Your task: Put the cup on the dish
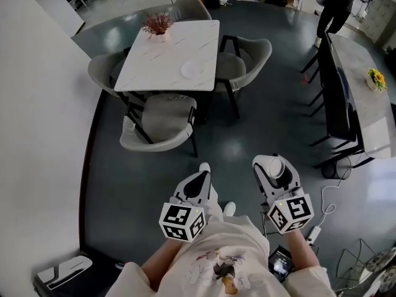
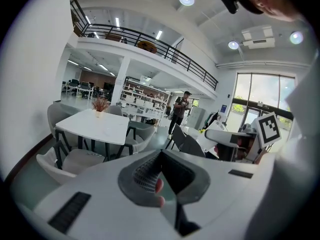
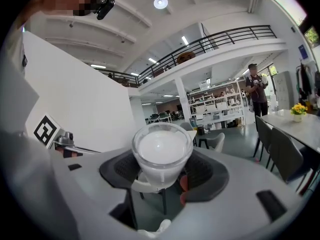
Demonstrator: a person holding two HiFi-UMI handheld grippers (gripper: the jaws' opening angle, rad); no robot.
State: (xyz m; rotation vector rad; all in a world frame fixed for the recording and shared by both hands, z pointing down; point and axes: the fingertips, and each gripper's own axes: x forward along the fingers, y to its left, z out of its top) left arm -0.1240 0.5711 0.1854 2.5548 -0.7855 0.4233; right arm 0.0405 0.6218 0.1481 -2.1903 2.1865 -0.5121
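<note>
Right gripper point(image 3: 162, 171): fingers point(image 3: 205, 171) clamped on the lower body of the white cup point(image 3: 161, 151), one pad on each side. The cup's handle hangs toward 7 o'clock in the right gripper view. In the head view the cup point(image 1: 278, 169) sits in the gripper at the person's right, over the floor point(image 1: 247, 141).

Left gripper point(image 2: 160, 176): fingers point(image 2: 142, 176) together, nothing between them. It is held level beside the right one.

Dish point(image 1: 193, 68): white, lying bare on the white surface point(image 1: 154, 60) toward its near right corner. It is at about 11 o'clock from the cup and well apart from it. Judgement: cup in hand, carry and placement not yet done.

Risks:
- The cup wall looks smooth and tapered, so a jolt while walking could let it slip or rotate in the pads.
- The dish lies close to the surface's edge. An off-centre or angled set-down could push it or leave the cup on the rim.

In the way:
- A grey chair point(image 1: 158, 125) stands at the near end of the surface, directly on the line of approach.
- A second chair point(image 1: 244, 57) stands at 3 o'clock of the surface, on the dish's side, so the reach must go between them or over a chair back.

Other things:
- A potted plant point(image 1: 158, 25) sits at the far end of the surface, clear of the dish.
- A person point(image 1: 334, 5) stands at 1 o'clock, far off.
</note>
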